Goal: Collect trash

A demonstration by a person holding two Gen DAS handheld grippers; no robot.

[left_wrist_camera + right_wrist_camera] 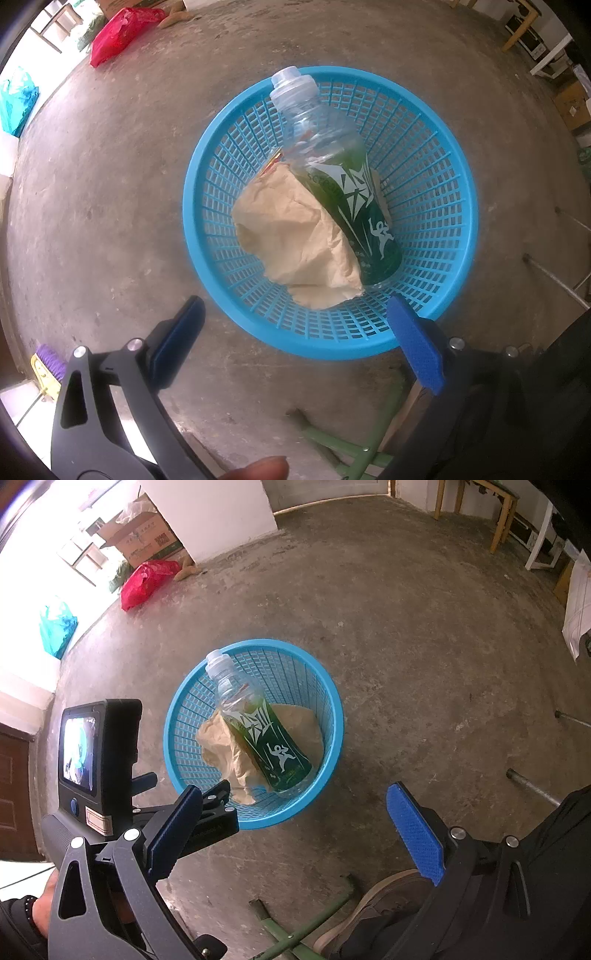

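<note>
So the blue basket (458, 206) sat on the bare concrete floor (110, 184), middle of the frame in both views, and the trash was already in it. A plastic bottle (343, 184) with a green label lay slanted, its base down in the bottom and its cap propped on the far rim at the top of the frame. My guess is it was too long to lie flat, so it leaned that way. A crumpled brown paper bag (295, 236) was wedged beside and partly under it, which probably kept the bottle from rolling.

The left tool (295, 332) hung just above the near rim at the bottom of the frame, pointing down into the basket, jaws spread wide and empty. The right tool (295, 823) sat a bit further back and higher, also wide open with nothing in it. In the right view you could see the left tool from the side at lower left, gripped by a hand (46, 904) in a dark sleeve.

Looked to me like the drop-off was basically done.
</note>
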